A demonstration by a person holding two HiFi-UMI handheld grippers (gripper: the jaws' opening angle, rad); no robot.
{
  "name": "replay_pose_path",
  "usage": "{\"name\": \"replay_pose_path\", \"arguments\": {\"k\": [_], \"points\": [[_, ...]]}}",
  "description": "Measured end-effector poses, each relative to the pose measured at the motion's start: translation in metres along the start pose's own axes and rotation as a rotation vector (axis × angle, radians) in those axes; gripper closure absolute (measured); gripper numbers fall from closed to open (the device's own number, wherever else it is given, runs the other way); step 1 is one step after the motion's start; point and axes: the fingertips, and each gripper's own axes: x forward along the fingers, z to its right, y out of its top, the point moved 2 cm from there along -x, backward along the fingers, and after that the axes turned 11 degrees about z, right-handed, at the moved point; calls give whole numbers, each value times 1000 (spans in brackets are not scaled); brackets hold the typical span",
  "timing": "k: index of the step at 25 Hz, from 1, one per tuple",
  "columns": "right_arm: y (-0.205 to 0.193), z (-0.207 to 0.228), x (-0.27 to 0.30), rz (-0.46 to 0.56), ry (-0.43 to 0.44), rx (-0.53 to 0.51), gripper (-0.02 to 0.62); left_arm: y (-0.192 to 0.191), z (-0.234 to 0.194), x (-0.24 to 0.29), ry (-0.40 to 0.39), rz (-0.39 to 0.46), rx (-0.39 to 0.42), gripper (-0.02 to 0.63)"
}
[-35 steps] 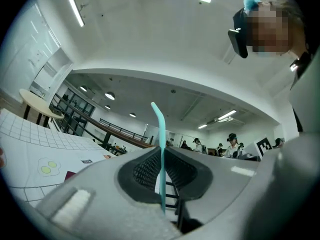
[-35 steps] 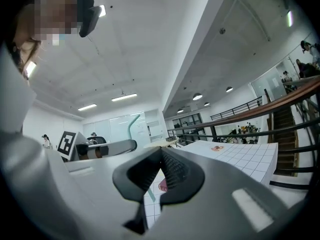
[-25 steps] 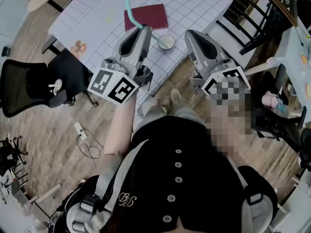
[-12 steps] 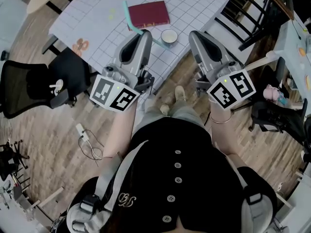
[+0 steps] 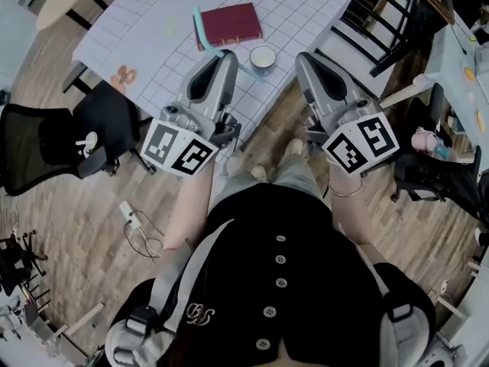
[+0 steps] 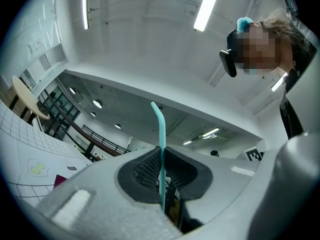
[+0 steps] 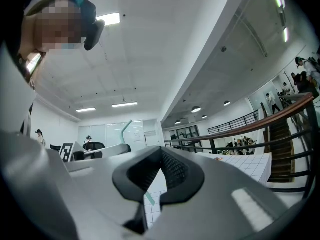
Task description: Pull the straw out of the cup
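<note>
Head view: the left claw [image 5: 228,54] is clamped on the straw [image 5: 200,29] around its middle. The bent top points out over the tabletop [image 5: 153,21]. The lower end slants past the cup [image 5: 263,57] and looks clear of the rim, though whether it touches the cup I cannot tell. The right claw [image 5: 304,58] hangs beside the cup, off it.

Left gripper view: the pads [image 6: 145,171] pinch the straw [image 6: 162,134], which stands upright between them. The grip looks centred, so it needs no harder squeeze, which could flatten the straw.

Right gripper view: the right claw [image 7: 160,154] is closed and empty, and the straw [image 7: 126,128] shows beyond it.

Judging from this, lift the lower end away from the rim before swinging sideways. The right claw could steady the cup if it catches.
</note>
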Motion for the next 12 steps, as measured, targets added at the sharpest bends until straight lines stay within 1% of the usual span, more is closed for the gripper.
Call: {"name": "replay_pose_path", "arguments": {"k": [5, 12], "points": [[-1, 1, 1, -9, 2, -12, 595, -7, -4, 3, 7, -15, -14, 584], [-8, 2, 2, -28, 4, -10, 595, -8, -1, 7, 3, -22, -9, 584]]}}
